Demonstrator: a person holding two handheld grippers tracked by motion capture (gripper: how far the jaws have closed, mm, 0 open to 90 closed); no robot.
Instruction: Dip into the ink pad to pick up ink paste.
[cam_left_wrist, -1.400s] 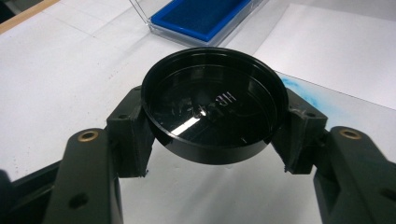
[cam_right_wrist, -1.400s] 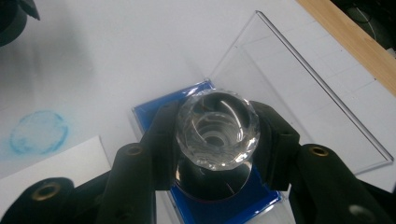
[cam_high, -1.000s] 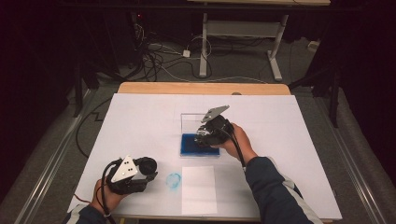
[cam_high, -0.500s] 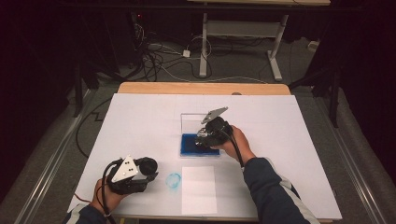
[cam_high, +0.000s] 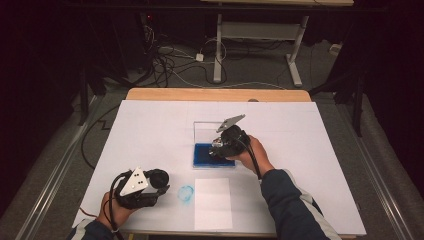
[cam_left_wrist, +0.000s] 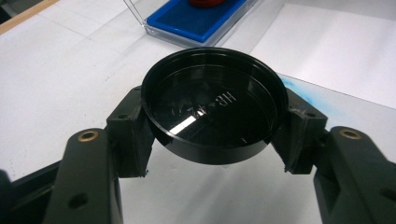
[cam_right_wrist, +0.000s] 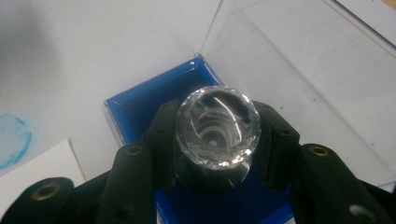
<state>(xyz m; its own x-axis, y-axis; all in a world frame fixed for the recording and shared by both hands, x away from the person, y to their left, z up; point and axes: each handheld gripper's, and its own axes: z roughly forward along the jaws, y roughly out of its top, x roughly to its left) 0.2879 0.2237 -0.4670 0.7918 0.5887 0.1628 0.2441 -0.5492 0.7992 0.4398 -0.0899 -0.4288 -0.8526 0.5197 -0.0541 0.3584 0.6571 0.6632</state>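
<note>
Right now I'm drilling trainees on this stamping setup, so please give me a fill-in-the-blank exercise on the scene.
1. The left gripper is shut on a round black ____.
2. The stamp held by the right gripper has a clear ____ top.
3. The ink pad in the clear case is ____.
4. A round blue mark lies beside the white ____.

Missing: lid; faceted; blue; paper

One stamp (cam_right_wrist: 218, 127), one cap (cam_left_wrist: 214, 116), one ink pad (cam_high: 202, 153).

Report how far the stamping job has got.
Done: the black cap is off, clamped in the left claw, and a blue print marks the table. In hand: the right claw presses the stamp on the ink pad. Left: the white sheet looks unstamped.
</note>
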